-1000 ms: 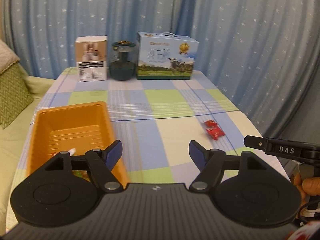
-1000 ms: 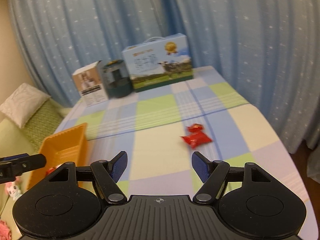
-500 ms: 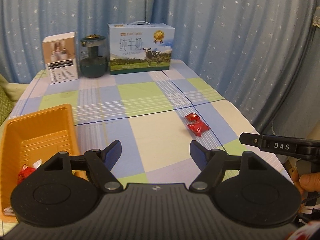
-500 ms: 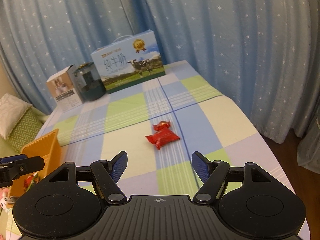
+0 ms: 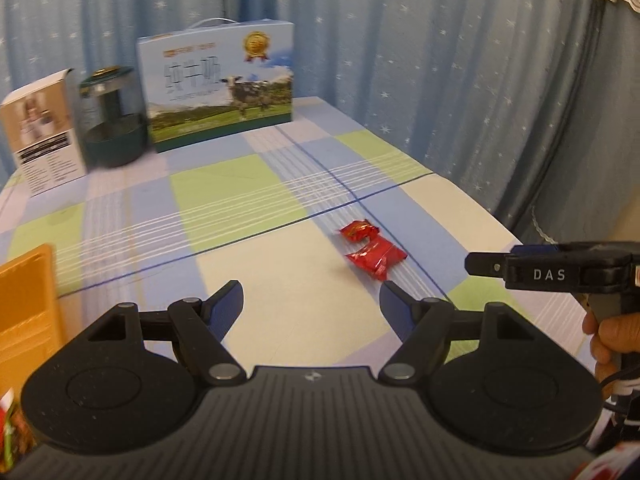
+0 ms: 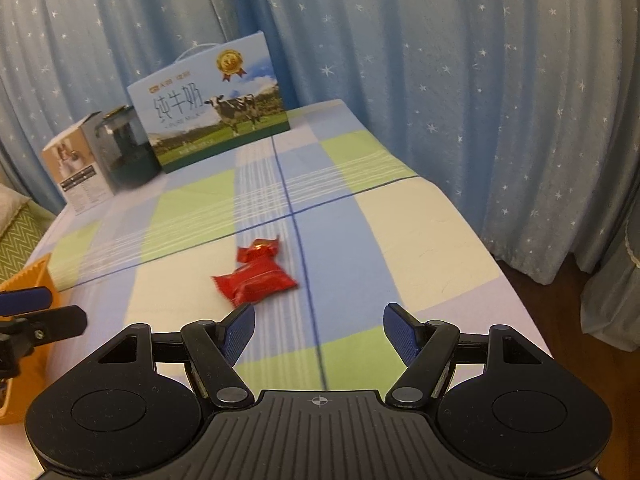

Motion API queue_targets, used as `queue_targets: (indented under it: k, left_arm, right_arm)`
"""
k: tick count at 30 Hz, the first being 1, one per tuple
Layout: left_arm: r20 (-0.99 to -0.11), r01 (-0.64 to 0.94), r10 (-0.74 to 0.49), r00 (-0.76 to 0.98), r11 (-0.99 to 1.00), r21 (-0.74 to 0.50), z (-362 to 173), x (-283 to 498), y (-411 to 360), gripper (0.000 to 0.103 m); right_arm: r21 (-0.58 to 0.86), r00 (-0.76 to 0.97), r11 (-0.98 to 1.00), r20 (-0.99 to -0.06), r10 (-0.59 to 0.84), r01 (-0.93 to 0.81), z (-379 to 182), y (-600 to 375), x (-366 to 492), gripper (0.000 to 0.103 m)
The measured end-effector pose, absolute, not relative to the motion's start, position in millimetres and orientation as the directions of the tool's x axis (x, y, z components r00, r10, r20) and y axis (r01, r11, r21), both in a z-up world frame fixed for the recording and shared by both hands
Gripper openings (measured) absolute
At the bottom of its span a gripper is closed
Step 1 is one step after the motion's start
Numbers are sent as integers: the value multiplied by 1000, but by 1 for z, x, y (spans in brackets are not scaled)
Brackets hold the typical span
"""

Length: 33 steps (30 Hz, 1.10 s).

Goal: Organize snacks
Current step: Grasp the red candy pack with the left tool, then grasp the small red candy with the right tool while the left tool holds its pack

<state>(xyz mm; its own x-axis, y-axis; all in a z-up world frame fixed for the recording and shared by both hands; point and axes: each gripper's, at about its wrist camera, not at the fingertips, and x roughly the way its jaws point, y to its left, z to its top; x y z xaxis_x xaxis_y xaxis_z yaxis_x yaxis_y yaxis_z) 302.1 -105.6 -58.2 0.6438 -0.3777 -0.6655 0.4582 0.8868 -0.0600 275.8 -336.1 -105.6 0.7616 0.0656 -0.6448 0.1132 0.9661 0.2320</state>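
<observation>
A: Left wrist view first. How much room is around the snacks?

B: Two red snack packets (image 5: 374, 246) lie touching each other on the checked tablecloth (image 5: 240, 200), near the table's right edge and ahead of the left gripper (image 5: 311, 300), slightly to its right. Bare cloth runs from the packets back to the milk carton box (image 5: 218, 84) at the far edge. The left gripper's fingers are spread wide, holding nothing.

A: Anything only this view gives?

B: The right gripper's side, marked DAS (image 5: 560, 270), with the person's right hand (image 5: 604, 340) on its handle, just off the table's right edge. Also red wrappers (image 5: 12, 416) at the lower left corner, below the orange tray (image 5: 24, 304); how many, I cannot tell.

A: And the right wrist view?

B: The same two packets (image 6: 256, 276) lie just ahead of the right gripper (image 6: 319, 332), whose fingers also stand wide apart and empty. The left gripper's fingers (image 6: 28, 300) poke in at the left, over the orange tray's corner (image 6: 36, 276). This view alone shows floor beyond the table's right edge and a cushion left of the boxes.

A: Count at the back?

B: Three things in a row: one milk carton box (image 6: 212, 108), one dark jar (image 6: 120, 144), one small white box (image 6: 76, 168).
</observation>
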Motion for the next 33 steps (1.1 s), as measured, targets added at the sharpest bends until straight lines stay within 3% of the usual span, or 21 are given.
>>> queue_targets:
  k: [11, 15, 18, 24, 28, 33]
  left_arm:
    - [-669, 600, -466, 579, 799, -37, -101, 343, -157, 64]
    - [-665, 656, -493, 561, 755, -6, -111, 355, -178, 62]
    - [-675, 682, -498, 544, 731, 11, -120, 364, -191, 61]
    - [-699, 709, -494, 517, 704, 27, -138, 378, -205, 46]
    - [-706, 714, -493, 509, 699, 27, -144, 379, -207, 30]
    - [-718, 664, -475, 509, 747, -23, -139, 368, -185, 26]
  right_arm:
    - [206, 750, 967, -661, 26, 148, -118, -360, 310, 71]
    - [201, 742, 966, -670, 16, 161, -120, -366, 318, 55]
    - [201, 747, 962, -664, -7, 187, -120, -371, 320, 55]
    - [206, 743, 955, -669, -23, 215, -120, -378, 322, 55]
    - [196, 745, 961, -667, -17, 197, -119, -373, 324, 55]
    - [191, 743, 969, -669, 11, 158, -124, -368, 331, 55]
